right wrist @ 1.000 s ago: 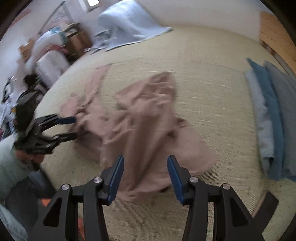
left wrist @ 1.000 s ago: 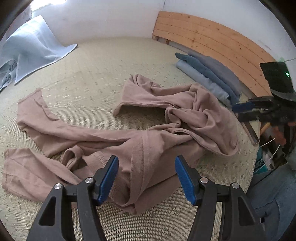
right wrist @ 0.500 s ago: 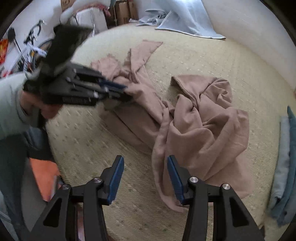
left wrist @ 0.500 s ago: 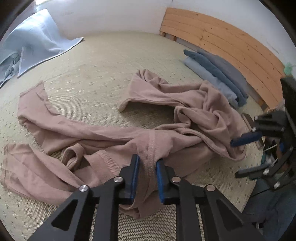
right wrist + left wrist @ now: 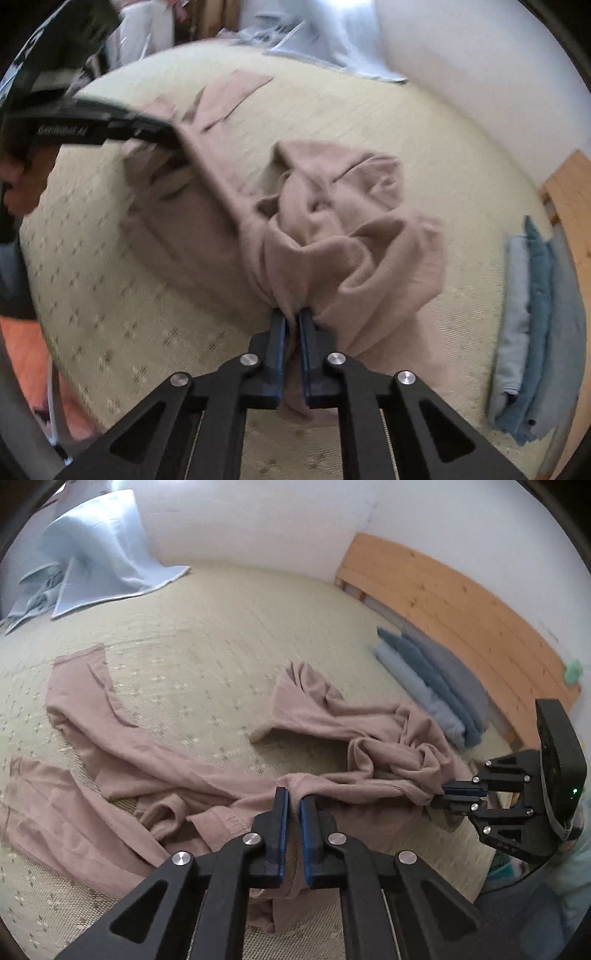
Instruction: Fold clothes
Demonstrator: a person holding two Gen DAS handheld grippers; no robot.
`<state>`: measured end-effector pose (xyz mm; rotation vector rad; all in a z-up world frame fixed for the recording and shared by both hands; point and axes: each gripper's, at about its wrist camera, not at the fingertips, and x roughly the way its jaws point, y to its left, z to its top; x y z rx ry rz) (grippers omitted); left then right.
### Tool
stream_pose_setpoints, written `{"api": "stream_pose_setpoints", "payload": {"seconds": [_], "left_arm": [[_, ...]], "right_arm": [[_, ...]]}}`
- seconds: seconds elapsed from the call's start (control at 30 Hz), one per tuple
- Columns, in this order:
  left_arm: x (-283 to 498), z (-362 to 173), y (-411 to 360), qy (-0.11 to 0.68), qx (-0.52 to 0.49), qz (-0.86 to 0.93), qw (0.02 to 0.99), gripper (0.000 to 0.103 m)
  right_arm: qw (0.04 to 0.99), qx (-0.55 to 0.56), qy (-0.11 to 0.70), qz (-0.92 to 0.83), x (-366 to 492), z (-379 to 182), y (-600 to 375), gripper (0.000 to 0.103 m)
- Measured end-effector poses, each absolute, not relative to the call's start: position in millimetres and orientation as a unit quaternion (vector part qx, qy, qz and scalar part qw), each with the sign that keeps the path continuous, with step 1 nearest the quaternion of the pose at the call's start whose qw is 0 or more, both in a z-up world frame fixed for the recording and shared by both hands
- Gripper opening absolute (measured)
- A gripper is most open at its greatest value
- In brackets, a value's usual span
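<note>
Left wrist view: the left gripper (image 5: pixel 291 801) has its blue pads nearly together, pinching a raised fold of the dusty-pink garment (image 5: pixel 155 753). To the right, the right gripper (image 5: pixel 441 794) is clamped on another bunched edge of the same cloth. Right wrist view shows those fingers (image 5: pixel 277 332) pressed on gathered fabric. The garment sprawls crumpled over the woven mat (image 5: pixel 221 627), near stacked blue folded clothes (image 5: pixel 436 686) beside a wooden board (image 5: pixel 461 602).
</note>
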<state>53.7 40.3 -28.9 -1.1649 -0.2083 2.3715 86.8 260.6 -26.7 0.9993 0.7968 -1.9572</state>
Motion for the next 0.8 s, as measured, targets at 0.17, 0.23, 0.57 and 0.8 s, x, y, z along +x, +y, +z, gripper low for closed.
{"api": "stream_pose_setpoints", "payload": {"seconds": [0.17, 0.23, 0.57, 0.8], "left_arm": [[49.7, -12.5, 19.6, -0.114, -0.402, 0.880, 0.225, 0.005], [49.3, -3.2, 8.0, -0.130, -0.384, 0.889, 0.212, 0.005], [63.6, 50.3, -71.6, -0.210, -0.267, 0.930, 0.138, 0.004], [73.3, 55.7, -114.7, -0.227, -0.240, 0.939, 0.092, 0.004]], "right_arm": [[0.345, 0.346, 0.238, -0.840, 67.4, 10.5, 286.1, 0.003], [0.324, 0.325, 0.199, -0.866, 59.8, 26.4, 298.4, 0.003], [0.248, 0.260, 0.074, -0.930, 44.9, 73.8, 324.6, 0.000], [0.311, 0.313, 0.052, -0.896, 27.0, 57.3, 311.5, 0.004]]}}
